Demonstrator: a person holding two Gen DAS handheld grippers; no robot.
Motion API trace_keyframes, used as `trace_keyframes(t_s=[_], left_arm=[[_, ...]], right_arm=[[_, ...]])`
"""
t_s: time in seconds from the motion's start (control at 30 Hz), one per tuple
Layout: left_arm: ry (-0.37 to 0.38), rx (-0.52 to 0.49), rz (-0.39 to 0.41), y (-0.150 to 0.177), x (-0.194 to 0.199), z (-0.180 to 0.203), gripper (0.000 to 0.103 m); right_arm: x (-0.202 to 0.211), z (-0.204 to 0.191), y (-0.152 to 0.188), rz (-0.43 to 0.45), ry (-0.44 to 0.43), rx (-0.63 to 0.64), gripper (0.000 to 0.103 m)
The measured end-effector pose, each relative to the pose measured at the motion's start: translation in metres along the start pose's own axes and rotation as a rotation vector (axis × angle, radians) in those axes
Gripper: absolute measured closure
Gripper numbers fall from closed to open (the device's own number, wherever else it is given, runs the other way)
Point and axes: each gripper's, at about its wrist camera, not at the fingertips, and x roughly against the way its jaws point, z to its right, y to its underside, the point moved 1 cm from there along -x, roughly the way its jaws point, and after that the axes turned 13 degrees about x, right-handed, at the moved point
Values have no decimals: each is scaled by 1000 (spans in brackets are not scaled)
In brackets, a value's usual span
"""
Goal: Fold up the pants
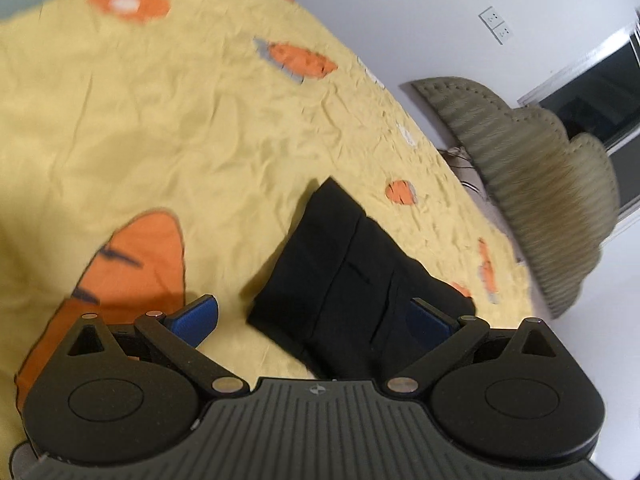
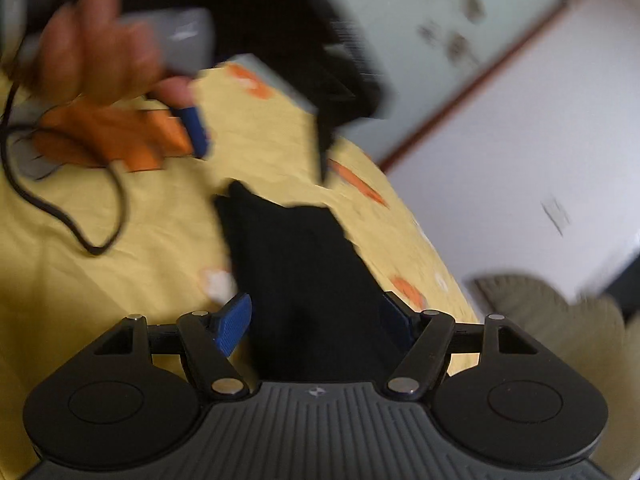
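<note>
The black pants [image 1: 352, 276] lie folded into a compact rectangle on the yellow bed sheet [image 1: 160, 132]. My left gripper [image 1: 312, 320] is open and empty, hovering just above the near end of the pants, its blue pads apart. In the right wrist view the same folded pants [image 2: 304, 272] lie between the open blue pads of my right gripper [image 2: 316, 320], which holds nothing. The left gripper [image 2: 260, 120] and the hand holding it show blurred at the upper left.
The yellow sheet carries orange carrot prints [image 1: 136, 264]. A padded olive headboard [image 1: 540, 184] stands at the right edge of the bed. A black cable [image 2: 80, 216] loops over the sheet at the left. A white wall with sockets [image 1: 496, 24] lies beyond.
</note>
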Motion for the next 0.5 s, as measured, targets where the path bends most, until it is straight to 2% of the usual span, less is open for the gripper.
trace_keyframes(t_s=[0.07, 0.23, 0.33, 0.37, 0.4, 0.47, 0.5], left_arm=[[27, 39, -37, 0, -3, -10, 2], [97, 97, -109, -1, -15, -21, 2], [158, 147, -160, -2, -24, -26, 1], [179, 169, -183, -3, -28, -27, 1], [199, 195, -205, -3, -33, -28, 1], [233, 237, -245, -5, -44, -30, 1], [243, 251, -258, -7, -49, -30, 1]], right_arm=[[-12, -9, -4, -29, 8, 35, 33], [-41, -7, -10, -79, 123, 81, 33], [-57, -7, -14, -64, 117, 86, 37], [-60, -6, -16, -59, 91, 77, 45], [-63, -5, -17, -53, 55, 64, 59], [-66, 0, -18, -31, -15, -3, 76], [-68, 4, -17, -20, -32, -39, 81]])
